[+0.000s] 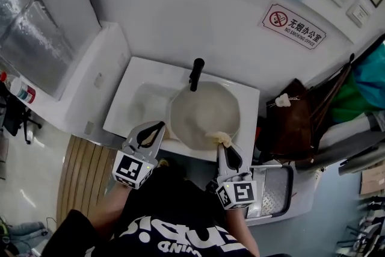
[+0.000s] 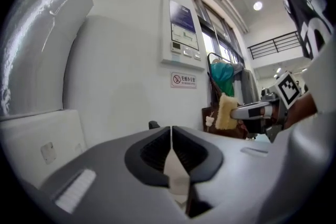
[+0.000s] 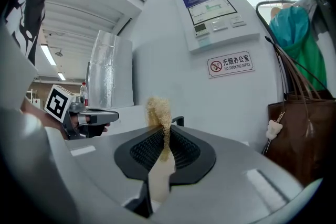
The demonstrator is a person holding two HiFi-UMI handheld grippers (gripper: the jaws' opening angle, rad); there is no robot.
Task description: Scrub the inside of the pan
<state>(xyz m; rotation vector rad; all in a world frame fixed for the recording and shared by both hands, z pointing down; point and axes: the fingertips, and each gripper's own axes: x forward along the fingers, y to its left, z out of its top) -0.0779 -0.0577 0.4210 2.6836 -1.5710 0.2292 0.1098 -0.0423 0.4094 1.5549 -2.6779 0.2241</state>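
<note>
Pan (image 1: 198, 108) in white sink (image 1: 129, 90) at frame center, black tap (image 1: 196, 73) above it, left gripper (image 1: 159, 125) lower left of pan, jaws pressed together, empty, right gripper (image 1: 223, 146) clamped on yellow scrubber (image 1: 220, 138) at pan's lower right edge

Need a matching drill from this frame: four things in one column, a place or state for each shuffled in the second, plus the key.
Things
1. left gripper
2. right gripper
3. pan
4. bag

Places or states
a. lying in the sink
b. shut on the scrub pad
c. shut, nothing between the jaws
d. standing to the right of the sink

Pairs: 1-c, 2-b, 3-a, 4-d
</note>
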